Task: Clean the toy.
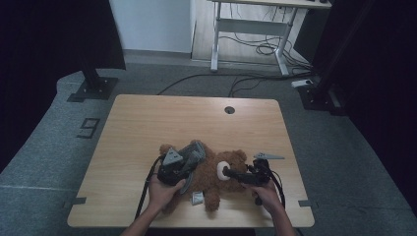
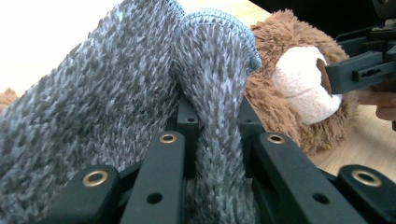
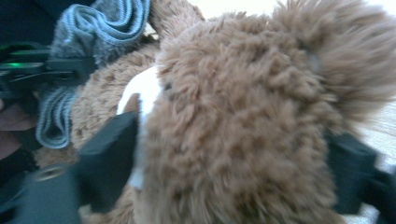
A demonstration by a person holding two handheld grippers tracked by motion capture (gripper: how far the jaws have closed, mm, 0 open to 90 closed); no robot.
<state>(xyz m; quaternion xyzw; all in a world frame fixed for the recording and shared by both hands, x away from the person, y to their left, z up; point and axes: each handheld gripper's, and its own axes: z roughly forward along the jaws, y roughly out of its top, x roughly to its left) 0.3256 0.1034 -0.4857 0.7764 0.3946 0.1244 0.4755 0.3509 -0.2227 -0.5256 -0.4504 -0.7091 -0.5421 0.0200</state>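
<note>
On the table [image 1: 137, 123], your left gripper [image 2: 212, 126] pinches the grey sweater [image 2: 93, 107] while your right gripper's [image 3: 224, 154] open jaws straddle the teddy bear's [image 3: 243, 116] head to steady it.

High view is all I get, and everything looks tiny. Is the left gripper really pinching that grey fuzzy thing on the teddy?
Observer: Yes. In the left gripper view, the left gripper is shut on a fold of the grey knitted cloth.
Operator: Is the cloth grey all over?
Observer: No. The right gripper view shows a light blue ribbed edge on it.
Operator: What's the other gripper doing?
Observer: The right gripper has one jaw on each side of the teddy's head. The fur hides whether they squeeze it.
</note>
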